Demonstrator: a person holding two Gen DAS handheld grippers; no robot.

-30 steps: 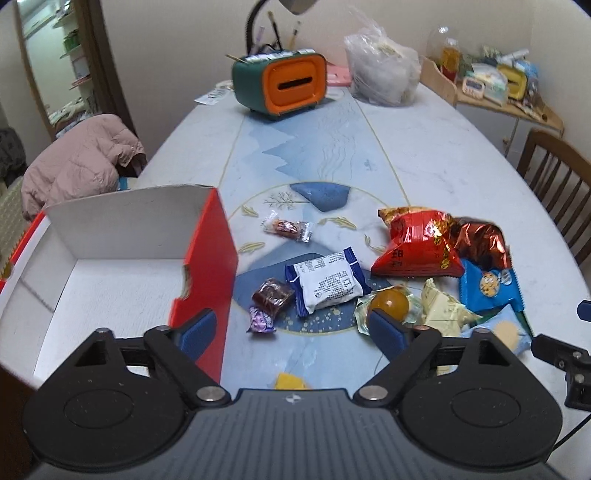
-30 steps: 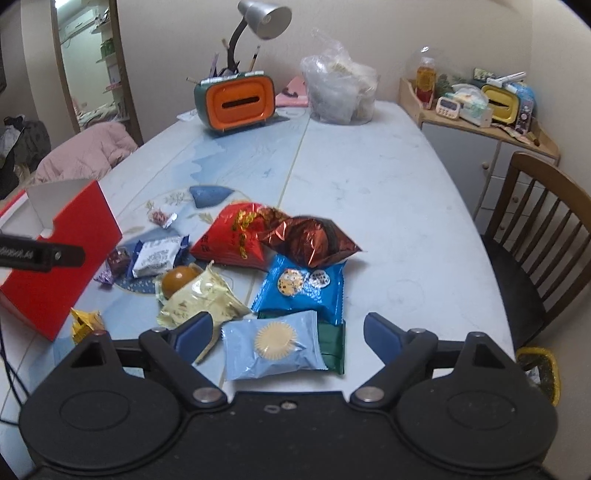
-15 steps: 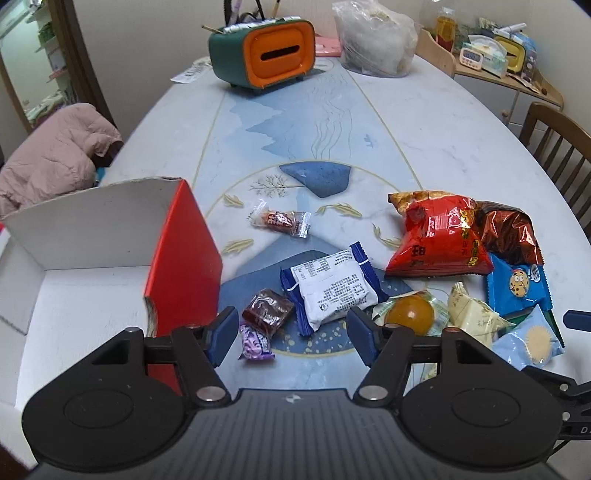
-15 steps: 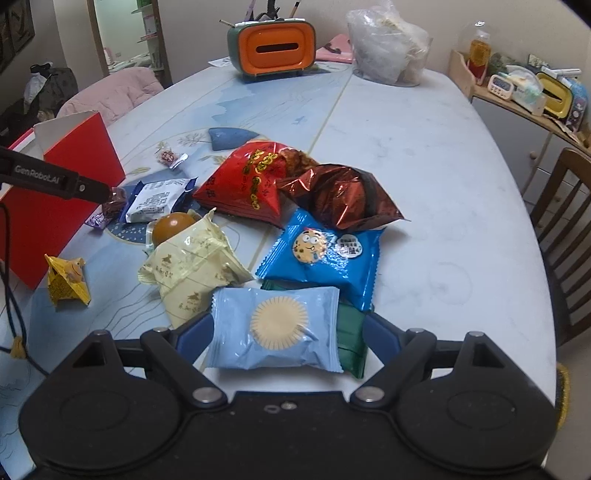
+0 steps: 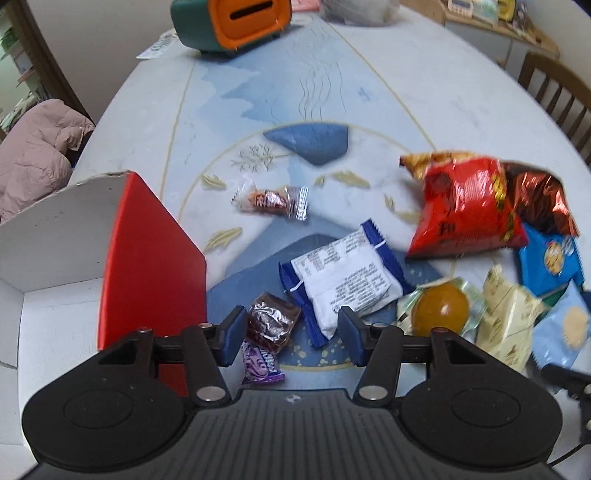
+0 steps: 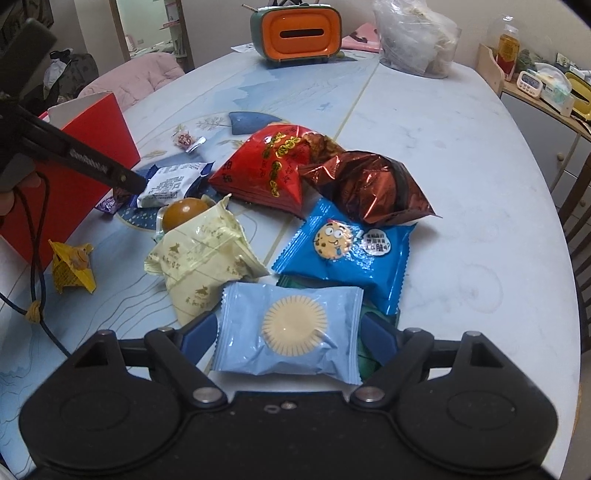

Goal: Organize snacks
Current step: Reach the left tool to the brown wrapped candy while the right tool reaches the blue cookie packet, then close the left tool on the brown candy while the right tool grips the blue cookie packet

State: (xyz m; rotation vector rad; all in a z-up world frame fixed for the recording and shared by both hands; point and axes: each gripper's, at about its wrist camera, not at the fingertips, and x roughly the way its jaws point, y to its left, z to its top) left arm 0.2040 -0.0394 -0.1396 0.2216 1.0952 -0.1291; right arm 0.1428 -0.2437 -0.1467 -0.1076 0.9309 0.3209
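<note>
In the left wrist view my left gripper (image 5: 291, 332) hangs low over the table with its jaws closing. A brown foil candy (image 5: 271, 321), a purple candy (image 5: 260, 363) and a corner of the blue-and-white packet (image 5: 343, 284) lie between them, none visibly pinched. The open red box (image 5: 147, 258) stands just to the left. My right gripper (image 6: 290, 336) straddles a light blue packet (image 6: 291, 328) with a round biscuit on it. Its jaws are closing, with the pads beside the packet's edges. One left gripper finger (image 6: 88, 162) shows beside the red box (image 6: 92, 147).
A red bag (image 6: 273, 166), brown foil bag (image 6: 365, 184), blue cookie packet (image 6: 351, 247), cream packet (image 6: 199, 262), orange ball (image 6: 183, 212) and yellow wrapper (image 6: 72, 266) lie in a heap. An orange tissue box (image 6: 299, 31) and plastic bag (image 6: 417, 40) stand at the far end. A chair (image 5: 554, 92) is at the right.
My left gripper has sunk toward the small candies by the red box and its jaws have narrowed. My right gripper has dropped so that the light blue packet lies between its jaws.
</note>
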